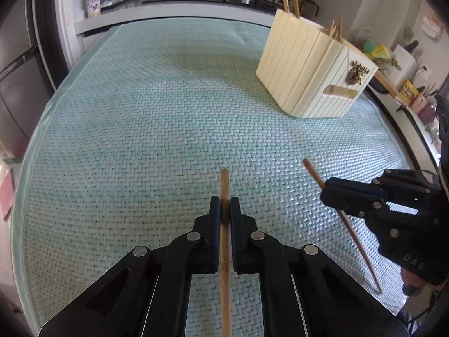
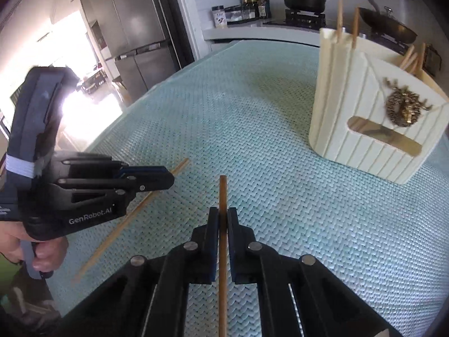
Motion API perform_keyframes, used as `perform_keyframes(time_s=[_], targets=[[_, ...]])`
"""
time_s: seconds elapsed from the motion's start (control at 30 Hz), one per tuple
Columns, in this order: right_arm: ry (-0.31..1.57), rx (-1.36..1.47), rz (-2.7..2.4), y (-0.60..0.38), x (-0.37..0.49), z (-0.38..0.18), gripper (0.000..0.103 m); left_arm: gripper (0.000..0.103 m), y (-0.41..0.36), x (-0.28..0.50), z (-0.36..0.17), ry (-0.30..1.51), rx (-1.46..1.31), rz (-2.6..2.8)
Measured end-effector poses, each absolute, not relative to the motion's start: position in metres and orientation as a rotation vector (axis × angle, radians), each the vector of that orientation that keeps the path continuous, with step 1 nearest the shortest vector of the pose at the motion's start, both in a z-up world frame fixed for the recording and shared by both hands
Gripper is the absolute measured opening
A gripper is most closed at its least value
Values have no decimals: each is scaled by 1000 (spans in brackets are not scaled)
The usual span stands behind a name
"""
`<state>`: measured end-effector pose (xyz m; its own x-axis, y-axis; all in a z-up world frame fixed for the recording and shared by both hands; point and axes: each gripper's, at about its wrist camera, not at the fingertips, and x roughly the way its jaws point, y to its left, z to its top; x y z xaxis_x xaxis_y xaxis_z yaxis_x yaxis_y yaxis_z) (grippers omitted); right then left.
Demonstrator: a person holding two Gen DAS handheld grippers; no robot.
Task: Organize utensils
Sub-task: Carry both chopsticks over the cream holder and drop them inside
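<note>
Each tool holds one chopstick above the woven mat.

In the left wrist view we see our left tool (image 1: 224, 210) at bottom centre, its jaws pressed together on a pale bamboo chopstick (image 1: 224, 185) whose tip pokes out just past the fingertips. Our right tool (image 1: 325, 193) comes in from the right edge of that frame, clamped on a darker chopstick (image 1: 311, 170) that slants from mid-right down toward the lower right. The right wrist view shows that same darker chopstick gripped between closed jaws at bottom centre. Both sticks sit over the pale green woven mat (image 1: 140, 112) covering the table. The cream ribbed utensil holder (image 1: 306, 64) stands upright on the mat in the upper right, well apart from both tools, with several chopsticks (image 1: 289, 0) standing in it.
</note>
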<state>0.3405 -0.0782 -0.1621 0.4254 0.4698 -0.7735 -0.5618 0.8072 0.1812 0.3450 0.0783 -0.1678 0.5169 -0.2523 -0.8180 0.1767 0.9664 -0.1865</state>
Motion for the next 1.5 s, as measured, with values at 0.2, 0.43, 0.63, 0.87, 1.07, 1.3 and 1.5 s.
perform_keyframes(time_s=[0.2, 0.43, 0.63, 0.87, 1.07, 1.3, 1.5], targets=[[809, 5, 652, -117, 310, -109, 6, 4, 77, 318, -120, 883, -107, -276], [684, 79, 644, -163, 278, -65, 6, 4, 66, 291, -78, 785, -83, -265], [610, 131, 616, -197, 253, -48, 6, 4, 53, 274, -64, 740, -20, -230], [564, 143, 576, -213, 242, -35, 6, 4, 39, 269, -59, 721, 26, -214], [546, 149, 552, -223, 238, -33, 6, 4, 33, 266, -57, 708, 51, -210], [549, 146, 535, -227, 236, -36, 6, 4, 35, 263, -57, 707, 29, -226], [518, 148, 513, -235, 230, -28, 6, 4, 50, 256, -43, 682, -58, -263]])
